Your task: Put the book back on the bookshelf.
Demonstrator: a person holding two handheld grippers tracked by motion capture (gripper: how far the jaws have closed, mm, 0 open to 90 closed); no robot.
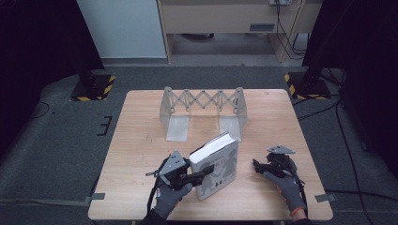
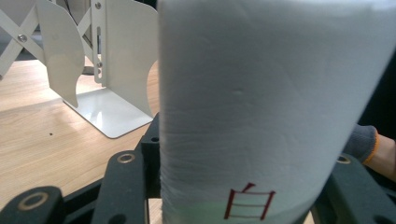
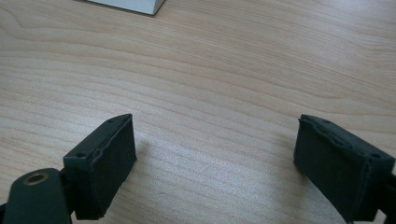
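Observation:
A thick book (image 1: 217, 164) with a pale grey cover stands tilted at the table's front middle. My left gripper (image 1: 201, 174) is shut on it from the left, with the jaws across its lower half. In the left gripper view the book's white spine (image 2: 261, 107) with a red character sits between the two black jaws of that gripper (image 2: 243, 186). My right gripper (image 1: 257, 165) rests to the right of the book, apart from it. In its own view the right gripper (image 3: 217, 158) stands open over bare wood, pads (image 3: 105, 163) wide apart with nothing between them.
A white metal expanding book rack (image 1: 202, 110) stands at the back middle of the wooden table (image 1: 141, 140), its end plates and foot plates facing me; it is also close behind the book (image 2: 116, 70). A white corner (image 3: 135, 4) shows at the top of the right gripper view.

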